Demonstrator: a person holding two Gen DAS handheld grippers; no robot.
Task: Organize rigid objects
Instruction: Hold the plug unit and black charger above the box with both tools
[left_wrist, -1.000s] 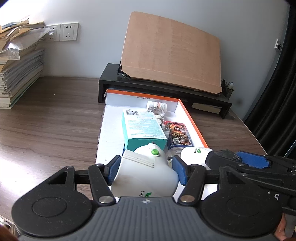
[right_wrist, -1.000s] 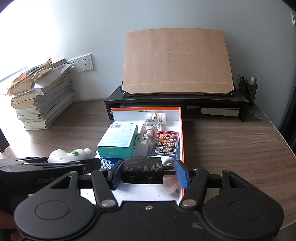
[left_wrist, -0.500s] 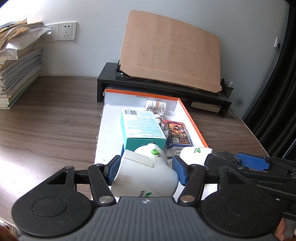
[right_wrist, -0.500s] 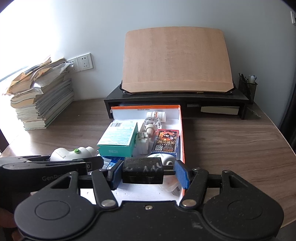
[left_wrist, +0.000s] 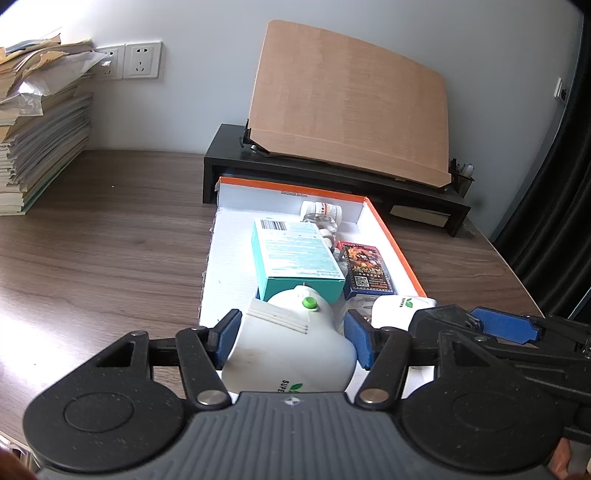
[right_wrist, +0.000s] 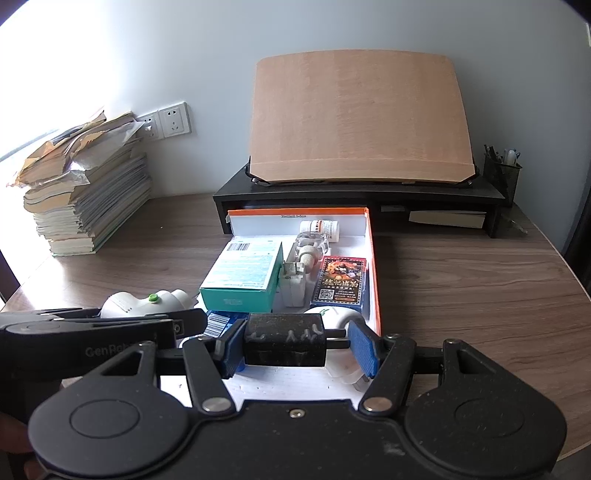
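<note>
The white device (left_wrist: 291, 350), a rounded plastic body with a green button and ribbed lines on top, is clamped between the blue pads of the left gripper (left_wrist: 291, 341) at the near end of the orange-rimmed box (left_wrist: 400, 254). It hangs just near of the teal carton (left_wrist: 291, 258). The right gripper (right_wrist: 293, 345) is closed on a black block (right_wrist: 284, 345) marked with pale scratches, above a second white device (right_wrist: 341, 319) lying at the near right of the box. The likeliest trouble is crowding: the box already holds the carton, a card pack (right_wrist: 341, 282) and a small bottle (right_wrist: 321, 229), so lowering either piece could land it on a neighbour, leaving it tilted. The device's curved, smooth shell could also twist in the pads. The two grippers sit close together and might knock each other
</note>
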